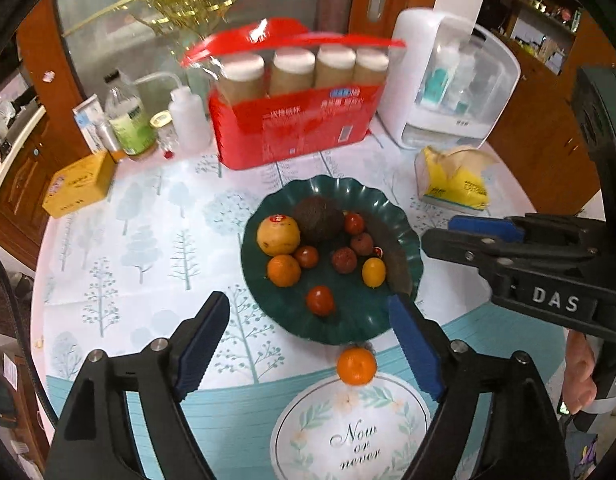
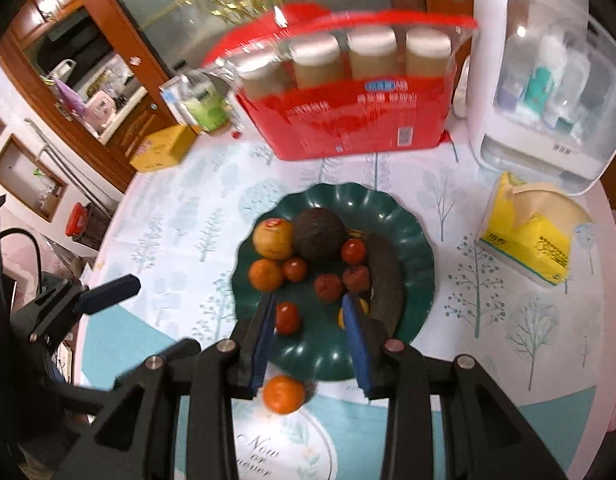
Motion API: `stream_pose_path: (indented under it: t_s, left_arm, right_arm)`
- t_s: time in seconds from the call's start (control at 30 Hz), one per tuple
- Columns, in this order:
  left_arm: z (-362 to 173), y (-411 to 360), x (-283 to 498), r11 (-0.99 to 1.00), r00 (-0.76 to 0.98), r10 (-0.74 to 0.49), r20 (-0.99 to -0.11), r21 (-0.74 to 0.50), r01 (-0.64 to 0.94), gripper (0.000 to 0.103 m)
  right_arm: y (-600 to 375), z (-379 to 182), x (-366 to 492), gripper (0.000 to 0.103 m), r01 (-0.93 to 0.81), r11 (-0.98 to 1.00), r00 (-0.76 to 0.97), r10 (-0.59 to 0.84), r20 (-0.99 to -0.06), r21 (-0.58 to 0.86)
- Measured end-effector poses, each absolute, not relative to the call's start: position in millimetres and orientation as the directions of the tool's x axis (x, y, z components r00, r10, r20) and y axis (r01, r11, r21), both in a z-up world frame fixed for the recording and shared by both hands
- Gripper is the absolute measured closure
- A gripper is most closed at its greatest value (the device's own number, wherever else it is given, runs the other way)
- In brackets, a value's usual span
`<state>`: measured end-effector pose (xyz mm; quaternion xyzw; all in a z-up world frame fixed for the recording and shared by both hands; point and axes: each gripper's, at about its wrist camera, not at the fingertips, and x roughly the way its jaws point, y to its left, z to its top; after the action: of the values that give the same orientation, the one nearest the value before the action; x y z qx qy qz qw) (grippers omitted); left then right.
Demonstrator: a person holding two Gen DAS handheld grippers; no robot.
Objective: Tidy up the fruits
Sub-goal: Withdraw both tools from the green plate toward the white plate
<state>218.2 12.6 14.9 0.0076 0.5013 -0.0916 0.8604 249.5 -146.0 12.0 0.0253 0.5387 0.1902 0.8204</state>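
A dark green scalloped plate (image 1: 363,324) (image 2: 415,248) sits mid-table and holds several fruits: a yellow apple (image 1: 278,235), an avocado (image 1: 318,218), an orange (image 1: 284,270), small red tomatoes, a yellow one and a dark long fruit (image 2: 385,280). One small orange (image 1: 356,365) (image 2: 284,394) lies on the tablecloth just in front of the plate. My left gripper (image 1: 308,344) is open and empty, above the near rim. My right gripper (image 2: 309,336) is open and empty, with the loose orange low between its fingers; it also shows in the left wrist view (image 1: 463,232).
Behind the plate stands a red pack of paper cups (image 1: 296,120). A white sterilizer box (image 1: 455,80) is at the back right, a yellow tissue pack (image 1: 453,178) to the right, bottles (image 1: 128,116) and a yellow box (image 1: 78,184) at the back left.
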Motion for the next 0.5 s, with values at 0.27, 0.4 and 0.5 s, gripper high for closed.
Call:
stream_pose_path:
  t_s: [0.27,0.4,0.5]
  left_arm:
    - [38.9,29.7,163.3,0.986,0.56,-0.125,-0.819,-0.037,0.165,0.016]
    - [41.6,39.5,142.3,0.994,0.623,-0.06,-0.78,0.011,0.109,0.014]
    - [35.8,48.0,131.0,0.998,0.646,-0.037,-0.762,0.009,0.067,0.012]
  right_arm:
    - [-143.3,43.0,187.4,0.064,-0.334,0.913,0.392,0.36,-0.847,0.234]
    - [-139.7,43.6,161.5,0.058,-0.34,0.913,0.423,0.363,-0.83,0.226]
    - [-135.4,35.8,147.3,0.056,-0.337,0.922,0.454,0.337,-0.825,0.191]
